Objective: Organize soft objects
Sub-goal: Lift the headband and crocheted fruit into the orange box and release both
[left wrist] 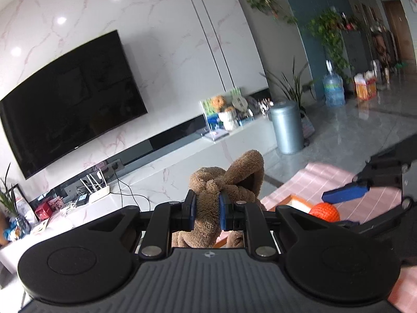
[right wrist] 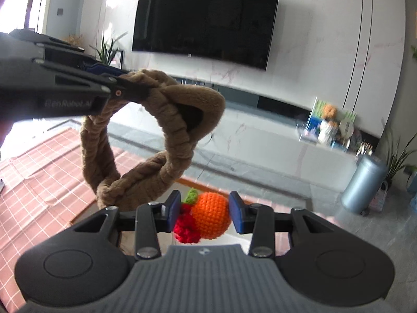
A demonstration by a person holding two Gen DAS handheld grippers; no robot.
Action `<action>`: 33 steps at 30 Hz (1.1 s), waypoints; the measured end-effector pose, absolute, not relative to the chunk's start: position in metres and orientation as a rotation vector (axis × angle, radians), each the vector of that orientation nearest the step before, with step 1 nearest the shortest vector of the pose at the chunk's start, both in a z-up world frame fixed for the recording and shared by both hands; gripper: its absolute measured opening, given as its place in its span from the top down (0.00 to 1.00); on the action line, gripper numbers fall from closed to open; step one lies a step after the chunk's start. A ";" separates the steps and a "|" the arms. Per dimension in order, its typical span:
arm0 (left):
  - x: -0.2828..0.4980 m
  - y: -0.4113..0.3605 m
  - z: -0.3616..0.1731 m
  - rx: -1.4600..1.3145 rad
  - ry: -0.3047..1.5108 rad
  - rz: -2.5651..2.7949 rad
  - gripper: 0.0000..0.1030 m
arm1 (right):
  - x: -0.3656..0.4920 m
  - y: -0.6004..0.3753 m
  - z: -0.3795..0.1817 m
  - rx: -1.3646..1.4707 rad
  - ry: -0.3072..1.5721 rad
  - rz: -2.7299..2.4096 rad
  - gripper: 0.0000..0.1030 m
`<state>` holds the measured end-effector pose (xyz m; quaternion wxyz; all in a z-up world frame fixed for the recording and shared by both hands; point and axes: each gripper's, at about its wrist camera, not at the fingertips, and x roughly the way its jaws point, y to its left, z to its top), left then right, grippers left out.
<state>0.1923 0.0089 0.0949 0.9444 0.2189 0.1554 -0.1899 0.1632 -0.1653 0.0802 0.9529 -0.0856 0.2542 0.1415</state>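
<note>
From the left wrist, the left tongs (left wrist: 207,210) are pinching a brown plush toy (left wrist: 224,182) by a narrow bunched part, which lets the rest flop above and below the pads. It hangs in the air over the pink checked table (left wrist: 325,182), I'd guess so it can be carried to wherever it belongs. At the right edge the right tongs (left wrist: 336,208) reach in, holding an orange ball (left wrist: 325,212), half hidden by the black frame. A box edge (left wrist: 297,199) peeks out beside it; what it holds is cut off.

From the right wrist, the right tongs (right wrist: 204,214) grip the crocheted orange ball (right wrist: 212,215) between half-spread pads, red berries (right wrist: 186,228) dangling beside it. The plush toy (right wrist: 156,140) shows as a braided loop, its lower end hidden behind the frame. The background is blurred.
</note>
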 end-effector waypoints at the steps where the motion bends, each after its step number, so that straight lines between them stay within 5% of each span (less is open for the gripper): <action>1: 0.199 0.008 0.085 0.461 0.318 -0.397 0.81 | 0.173 -0.165 0.074 -0.167 0.540 0.292 0.61; 11: 0.242 0.005 -0.002 0.541 0.499 -0.460 0.81 | 0.268 -0.171 0.012 -0.054 0.800 0.319 0.61; 24: 0.303 0.026 -0.054 0.383 0.889 -0.476 0.80 | 0.343 -0.153 -0.048 -0.110 1.040 0.256 0.61; 33: 0.309 0.036 -0.052 0.352 0.945 -0.442 0.61 | 0.348 -0.149 -0.068 -0.137 1.114 0.222 0.58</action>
